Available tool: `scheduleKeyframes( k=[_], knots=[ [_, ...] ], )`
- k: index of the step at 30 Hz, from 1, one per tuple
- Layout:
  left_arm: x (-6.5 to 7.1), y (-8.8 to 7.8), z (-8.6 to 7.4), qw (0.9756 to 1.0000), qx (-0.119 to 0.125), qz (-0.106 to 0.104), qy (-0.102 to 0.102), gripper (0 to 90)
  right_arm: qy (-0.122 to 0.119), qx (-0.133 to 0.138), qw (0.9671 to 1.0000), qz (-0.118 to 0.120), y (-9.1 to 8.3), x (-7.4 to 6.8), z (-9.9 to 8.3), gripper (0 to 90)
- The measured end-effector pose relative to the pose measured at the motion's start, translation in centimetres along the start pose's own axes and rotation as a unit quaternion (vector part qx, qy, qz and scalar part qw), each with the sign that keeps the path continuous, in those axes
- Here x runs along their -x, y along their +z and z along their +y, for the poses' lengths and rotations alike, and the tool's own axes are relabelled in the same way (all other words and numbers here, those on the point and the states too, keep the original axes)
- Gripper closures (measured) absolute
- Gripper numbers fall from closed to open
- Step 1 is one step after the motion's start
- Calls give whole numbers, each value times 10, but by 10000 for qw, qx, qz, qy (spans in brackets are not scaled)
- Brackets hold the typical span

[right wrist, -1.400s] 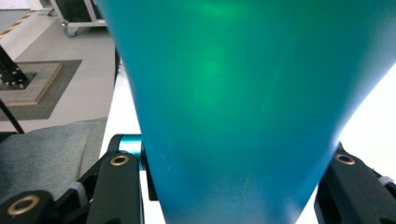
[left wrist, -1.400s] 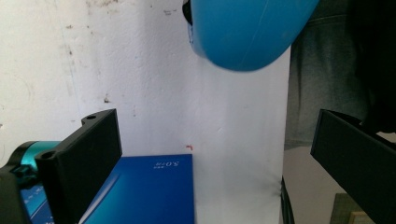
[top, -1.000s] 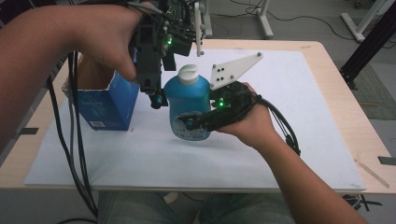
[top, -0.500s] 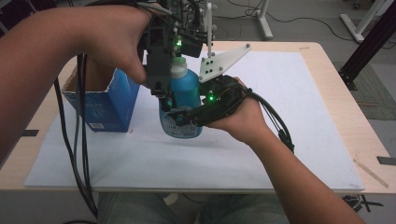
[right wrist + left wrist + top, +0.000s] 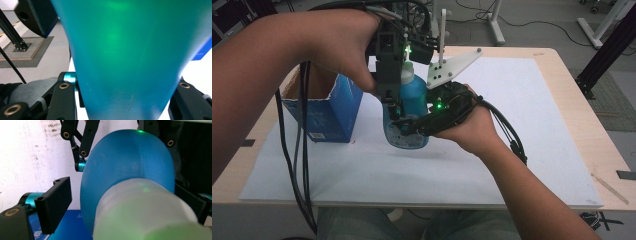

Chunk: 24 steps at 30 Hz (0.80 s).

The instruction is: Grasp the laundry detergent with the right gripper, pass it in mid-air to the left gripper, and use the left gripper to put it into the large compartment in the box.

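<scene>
A blue bottle (image 5: 416,96) with a white cap (image 5: 145,207) is held over the white mat. My right gripper (image 5: 404,126) comes in from the right and is shut on its lower body, one jaw on each side (image 5: 125,100). From above, my left gripper (image 5: 398,104) reaches down over the cap. Its jaws have just been closing and the cap stands between them (image 5: 123,195). The left jaw's pad (image 5: 56,202) is still a gap away from the bottle. In the left gripper view the right gripper's black links (image 5: 83,140) show beyond the bottle.
An open-topped blue carton (image 5: 324,107) stands just left of the bottle. Black cables (image 5: 302,150) hang from the left gripper down past the table's front edge. The white mat (image 5: 522,130) covers most of the wooden table (image 5: 592,125).
My left gripper has moved right from beside the bottle to over its top, hiding the cap in the high view. The bottle and right gripper shifted slightly left.
</scene>
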<state>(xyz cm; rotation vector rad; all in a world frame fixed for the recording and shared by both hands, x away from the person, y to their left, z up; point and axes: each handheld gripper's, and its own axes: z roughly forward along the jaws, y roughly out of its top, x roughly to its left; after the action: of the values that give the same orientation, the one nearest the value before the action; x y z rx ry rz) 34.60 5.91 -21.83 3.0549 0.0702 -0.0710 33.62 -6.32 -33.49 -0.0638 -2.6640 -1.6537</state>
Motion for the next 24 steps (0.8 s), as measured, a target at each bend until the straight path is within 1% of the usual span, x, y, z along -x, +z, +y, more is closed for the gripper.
scheduleKeyframes(
  k=[2,3,5,7,9,15,17,20,22,24],
  knots=[
    [0,0,1,10000,15,-22,-25,110,-19,24,10000,15,0,1,0,467],
    [0,0,1,10000,5,-7,2,116,-12,29,10000,14,1,0,0,467],
    [0,0,1,10000,-28,-46,-27,144,16,17,10000,45,1,0,0,467],
    [0,1,2,10000,-47,-30,-36,151,20,9,10000,36,1,0,0,467],
    [-1,1,1,10000,-50,-71,-35,186,15,22,10000,47,1,0,0,467],
    [-1,2,2,9999,-80,-42,-55,189,-4,40,10000,40,1,1,0,467],
    [-1,1,2,10000,-82,-33,-33,212,10,21,10000,56,1,0,0,467],
    [0,1,2,10000,-60,-11,-40,217,17,21,10000,50,1,0,-1,467],
    [0,1,2,10000,-57,-38,-23,236,14,23,10000,45,1,0,-1,467],
    [0,1,2,10000,-66,-45,-39,236,15,31,10000,46,1,0,-1,467]
  ],
)
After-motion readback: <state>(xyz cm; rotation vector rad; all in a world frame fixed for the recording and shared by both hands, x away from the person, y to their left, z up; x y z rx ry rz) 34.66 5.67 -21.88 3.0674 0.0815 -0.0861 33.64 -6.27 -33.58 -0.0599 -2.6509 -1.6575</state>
